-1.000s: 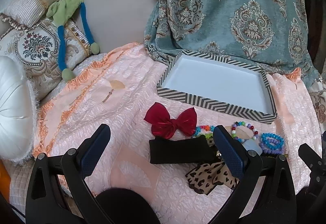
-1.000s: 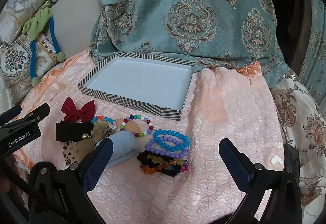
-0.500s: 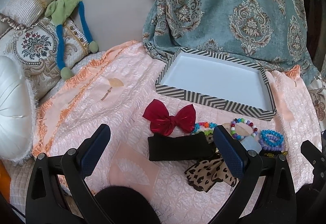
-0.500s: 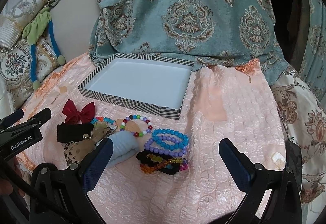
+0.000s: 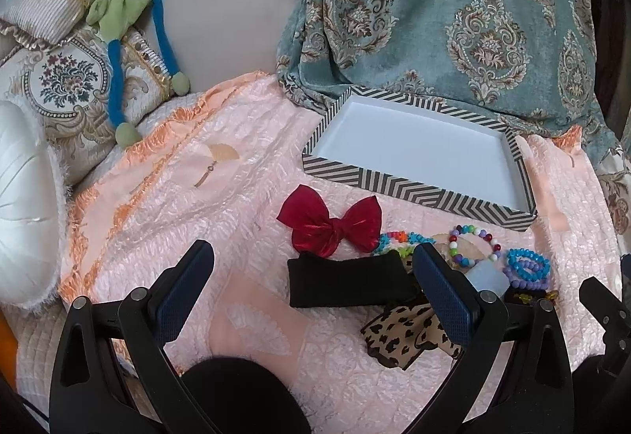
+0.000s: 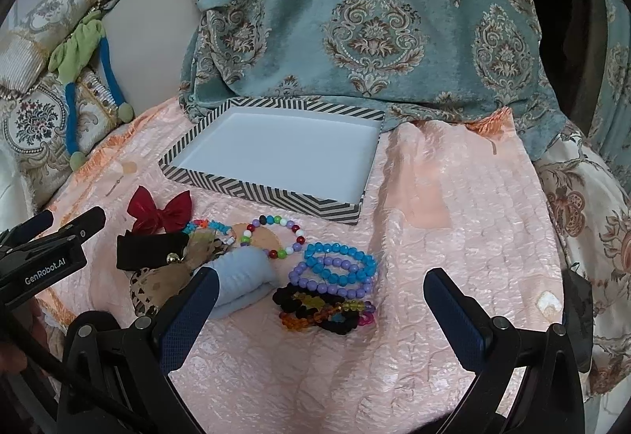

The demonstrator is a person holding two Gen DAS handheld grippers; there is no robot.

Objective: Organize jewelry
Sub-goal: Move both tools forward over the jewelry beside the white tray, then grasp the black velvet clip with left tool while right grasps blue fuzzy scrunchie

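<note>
A shallow box with a white inside and black-and-white zigzag sides (image 6: 276, 154) sits on a shiny pink bumpy blanket (image 6: 453, 236), and nothing is in the box. Its far edge is just beside a big blue-green cloth with gold swirly patterns (image 6: 374, 19). In front of the box lies a small heap of hair things and bracelets. A dark red velvet bow (image 5: 329, 225) is at the left, near the box but apart from it. Just in front of the bow is a flat black cloth band (image 5: 349, 282), and a leopard-spot bow (image 5: 408, 329) pokes out from under it. A ring of many-coloured round beads (image 6: 272, 234) lies between the bow and the box corner. A bright blue bead bracelet (image 6: 339, 262) rests touching a light purple bead bracelet (image 6: 329, 282), and a pale blue soft roll (image 6: 242, 282) lies just beside them. In front sits a bunch of black and orange bracelets (image 6: 323, 311). The left gripper (image 5: 311, 288) hangs above the blanket with its fingers wide apart and nothing between them. The right gripper (image 6: 319, 309) is also spread wide and holds nothing. At the far left, a green and blue stuffed toy (image 5: 130, 31) lies across some fancy cream pillows (image 5: 59, 86).
</note>
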